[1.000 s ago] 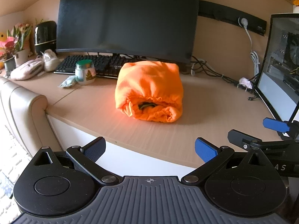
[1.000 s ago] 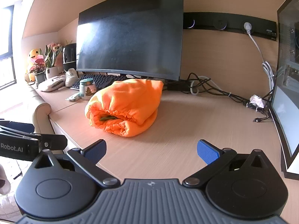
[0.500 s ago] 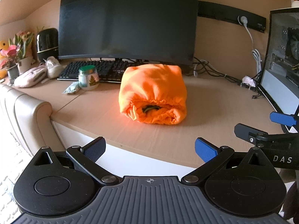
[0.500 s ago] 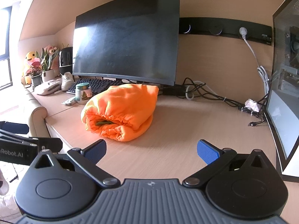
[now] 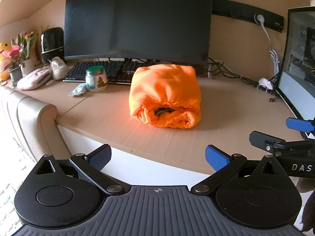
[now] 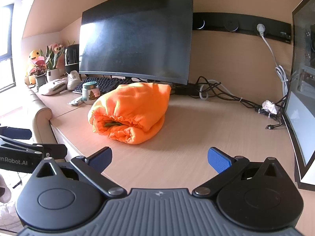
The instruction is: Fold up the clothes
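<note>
Folded orange garment [image 5: 165,94] on the table [image 5: 110,116].
It lies in front of the monitor [image 5: 137,19], near the front edge. Left hand-held gripper [image 5: 157,157] and right hand-held gripper [image 6: 159,158] hover short of it, both released, fingers spread, holding nothing.
</note>
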The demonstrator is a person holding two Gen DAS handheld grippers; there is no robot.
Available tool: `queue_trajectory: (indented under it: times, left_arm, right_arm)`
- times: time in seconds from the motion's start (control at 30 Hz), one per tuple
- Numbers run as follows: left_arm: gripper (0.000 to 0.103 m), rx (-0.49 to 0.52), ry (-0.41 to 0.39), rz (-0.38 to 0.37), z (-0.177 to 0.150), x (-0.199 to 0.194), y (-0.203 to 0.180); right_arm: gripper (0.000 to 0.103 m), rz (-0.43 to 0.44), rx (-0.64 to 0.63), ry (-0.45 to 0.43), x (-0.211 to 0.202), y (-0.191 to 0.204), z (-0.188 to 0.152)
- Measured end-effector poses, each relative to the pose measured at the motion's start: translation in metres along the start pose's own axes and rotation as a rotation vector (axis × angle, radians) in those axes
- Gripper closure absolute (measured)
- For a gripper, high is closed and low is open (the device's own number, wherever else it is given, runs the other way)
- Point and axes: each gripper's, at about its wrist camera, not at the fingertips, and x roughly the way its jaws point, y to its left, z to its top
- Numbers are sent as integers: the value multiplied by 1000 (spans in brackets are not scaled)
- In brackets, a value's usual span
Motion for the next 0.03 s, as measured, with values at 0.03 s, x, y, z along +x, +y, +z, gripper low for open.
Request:
queue_trajectory:
  times: [0.03]
  left_arm:
    - [0, 1, -4, 3, 0, 0, 0]
  right_arm:
    - [0, 0, -1, -2, 0, 0, 0]
